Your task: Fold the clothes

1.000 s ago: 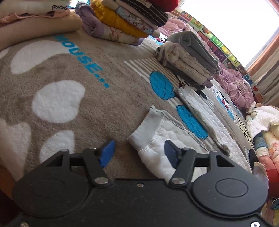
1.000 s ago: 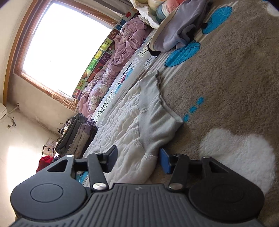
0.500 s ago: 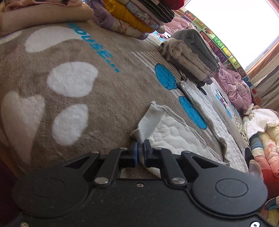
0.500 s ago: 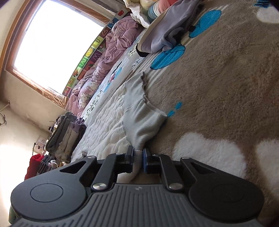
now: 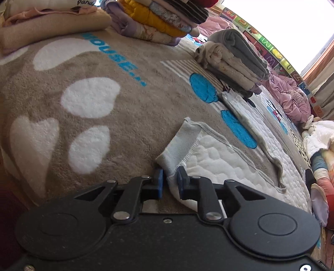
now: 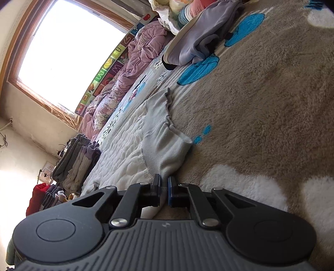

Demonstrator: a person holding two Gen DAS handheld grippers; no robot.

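A white quilted garment (image 5: 221,160) with grey ribbed cuffs lies flat on a brown plush blanket (image 5: 129,108). My left gripper (image 5: 169,183) has its blue pads narrowly apart around one grey cuff (image 5: 177,150), with a small gap showing. In the right wrist view the same garment (image 6: 129,150) stretches away from me. My right gripper (image 6: 164,192) is shut on the other grey cuff (image 6: 167,143), which is pinched between the pads.
Stacks of folded clothes stand at the back (image 5: 158,18) and at the right (image 5: 233,58). A lilac garment (image 6: 200,39) lies farther along the blanket. A pink quilt (image 6: 133,62) lies below the window (image 6: 68,50).
Both grippers closed from wide open onto the cuffs. The left jaws have since parted slightly. The right gripper stays clamped on its cuff.
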